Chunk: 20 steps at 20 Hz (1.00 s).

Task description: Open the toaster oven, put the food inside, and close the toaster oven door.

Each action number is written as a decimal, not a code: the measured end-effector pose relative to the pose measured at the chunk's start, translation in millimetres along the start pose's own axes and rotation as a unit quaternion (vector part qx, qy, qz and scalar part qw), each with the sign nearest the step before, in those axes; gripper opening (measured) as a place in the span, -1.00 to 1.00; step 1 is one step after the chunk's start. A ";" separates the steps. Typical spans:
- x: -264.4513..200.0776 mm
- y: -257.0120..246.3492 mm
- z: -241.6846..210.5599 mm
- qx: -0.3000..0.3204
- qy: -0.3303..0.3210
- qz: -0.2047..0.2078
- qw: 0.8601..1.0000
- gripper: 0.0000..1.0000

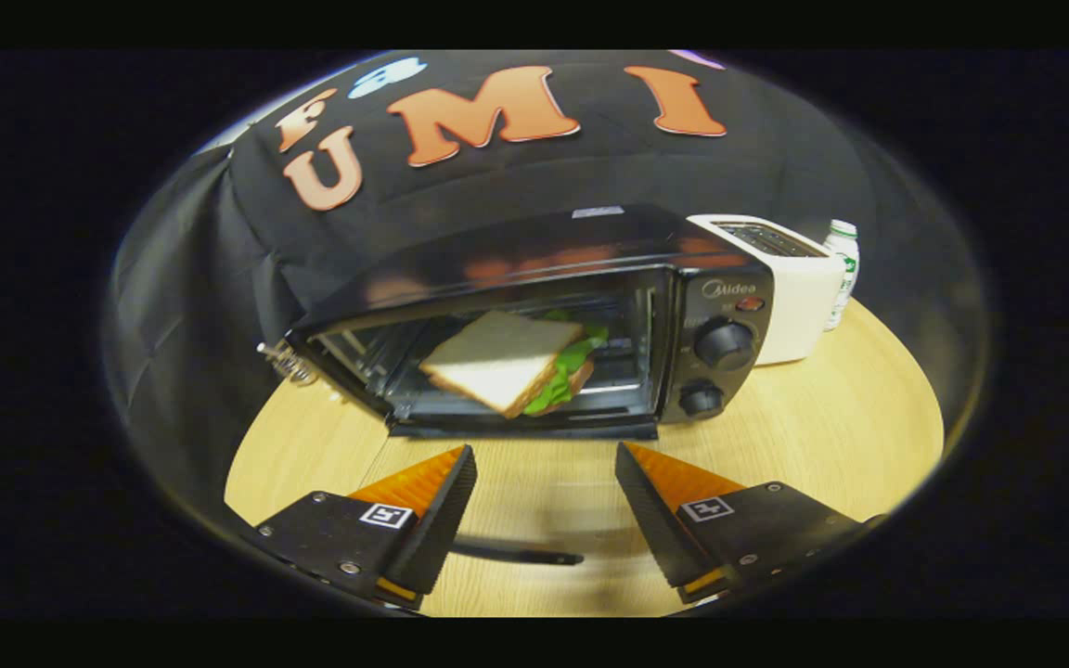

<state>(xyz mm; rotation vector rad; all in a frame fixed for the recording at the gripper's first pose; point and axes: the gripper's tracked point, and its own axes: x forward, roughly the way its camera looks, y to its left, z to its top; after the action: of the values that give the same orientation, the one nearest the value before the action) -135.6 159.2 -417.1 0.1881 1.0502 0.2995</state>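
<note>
A black toaster oven (590, 250) stands on the round wooden table (831, 427) just beyond the fingers. Its front is open, and its door looks folded down flat toward me. A dark bar (525, 557) that looks like the door's handle lies low between the fingers. A sandwich (497, 357) of white bread with green lettuce rests tilted on the rack inside the oven. My gripper (545, 449) is open and holds nothing. Its fingertips stop short of the oven's lower front edge.
Two black knobs (725, 343) sit on the oven's right panel. A white pop-up toaster (799, 288) stands right of the oven, with a small white bottle (843, 269) behind it. Black cloth hangs close behind and to the left.
</note>
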 end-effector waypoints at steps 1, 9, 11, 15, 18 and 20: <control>-3.1 2.9 -9.2 -0.003 0.008 0.009 1.000 0.83; -33.5 1.8 -88.4 -0.017 0.102 0.018 0.995 0.97; -34.4 -2.0 -104.7 -0.029 0.116 0.012 0.993 0.97; -22.2 4.6 -122.2 -0.027 0.144 0.015 0.989 0.98; -10.5 14.4 -128.4 -0.033 0.175 0.008 0.984 0.99; -3.9 20.7 -129.3 -0.043 0.187 0.008 0.981 0.98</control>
<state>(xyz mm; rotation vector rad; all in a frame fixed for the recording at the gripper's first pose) -253.5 178.7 -470.7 0.0626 1.4044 0.4049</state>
